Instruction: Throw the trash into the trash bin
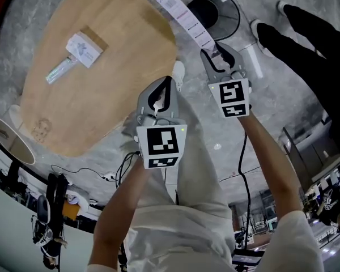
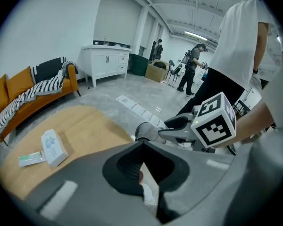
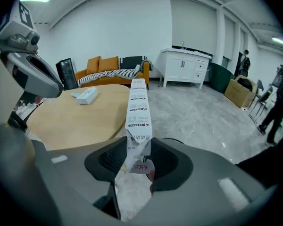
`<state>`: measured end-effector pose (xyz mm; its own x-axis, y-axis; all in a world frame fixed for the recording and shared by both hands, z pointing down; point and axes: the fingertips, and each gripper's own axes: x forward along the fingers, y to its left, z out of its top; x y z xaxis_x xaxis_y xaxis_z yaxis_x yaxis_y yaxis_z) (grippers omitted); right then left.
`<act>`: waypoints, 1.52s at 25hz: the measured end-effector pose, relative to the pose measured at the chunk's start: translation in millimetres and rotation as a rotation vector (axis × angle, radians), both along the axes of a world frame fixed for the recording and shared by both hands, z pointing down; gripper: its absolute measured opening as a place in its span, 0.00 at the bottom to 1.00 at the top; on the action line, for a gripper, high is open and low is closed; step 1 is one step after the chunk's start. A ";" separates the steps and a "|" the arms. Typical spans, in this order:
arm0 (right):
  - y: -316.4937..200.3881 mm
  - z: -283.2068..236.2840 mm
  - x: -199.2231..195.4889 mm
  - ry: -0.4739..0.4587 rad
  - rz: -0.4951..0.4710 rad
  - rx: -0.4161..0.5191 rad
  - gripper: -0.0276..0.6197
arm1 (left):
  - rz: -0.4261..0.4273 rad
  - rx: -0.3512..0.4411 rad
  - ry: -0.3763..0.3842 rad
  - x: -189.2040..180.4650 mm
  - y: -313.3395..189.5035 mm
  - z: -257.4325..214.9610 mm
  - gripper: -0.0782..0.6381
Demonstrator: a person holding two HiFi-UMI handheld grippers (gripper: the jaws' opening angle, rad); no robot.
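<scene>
Wooden table fills upper left of head view. Black mesh trash bin stands on the grey floor at top centre-right, just past the table edge. A bystander's dark legs are at upper right.

Right gripper, centre-right, is clamped on a long white printed sachet strip. The strip sticks out up-left from the jaws, crossing the bin's left rim in the picture. Left gripper, centre, is closed on a small white scrap.

A white box and a flat packet lie touching on the table, upper left, well apart from both grippers.

Step, as I judge it: carrying two pieces of trash to the bin, not yet dropped. Next move calls for getting each gripper over the bin mouth and opening the jaws. The strip is long and could catch on the rim.

Hard to tell: what the scrap is, whether the bin holds anything (dark inside, part covered by strip and gripper), and whether the box and packet count as trash.
</scene>
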<state>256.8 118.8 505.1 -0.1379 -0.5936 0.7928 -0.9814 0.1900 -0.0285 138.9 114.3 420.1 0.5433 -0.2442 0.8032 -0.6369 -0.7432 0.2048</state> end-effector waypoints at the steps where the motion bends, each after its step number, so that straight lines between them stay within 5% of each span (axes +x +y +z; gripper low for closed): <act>1: 3.8 6.7 6.3 0.000 0.022 -0.015 0.33 | 0.012 -0.005 0.005 6.7 -1.0 4.0 0.11; 17: 47.8 117.5 82.5 0.031 0.240 -0.309 0.33 | 0.135 -0.037 -0.014 61.2 -13.5 84.8 0.11; 30: 74.7 204.9 95.1 0.066 0.281 -0.603 0.33 | 0.090 -0.063 -0.061 40.8 -22.8 129.5 0.11; 34: 53.0 212.8 97.3 0.097 0.270 -0.580 0.36 | 0.079 -0.062 -0.055 36.1 -23.3 133.7 0.11; 38: 29.5 203.7 103.5 0.136 0.295 -0.509 0.52 | 0.070 -0.058 -0.044 35.5 -21.8 130.8 0.11</act>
<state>360.3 148.3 708.8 0.0970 -0.1325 0.9864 -0.9918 -0.0957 0.0847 174.4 92.5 550.8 0.5214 -0.1593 0.8383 -0.5928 -0.7743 0.2215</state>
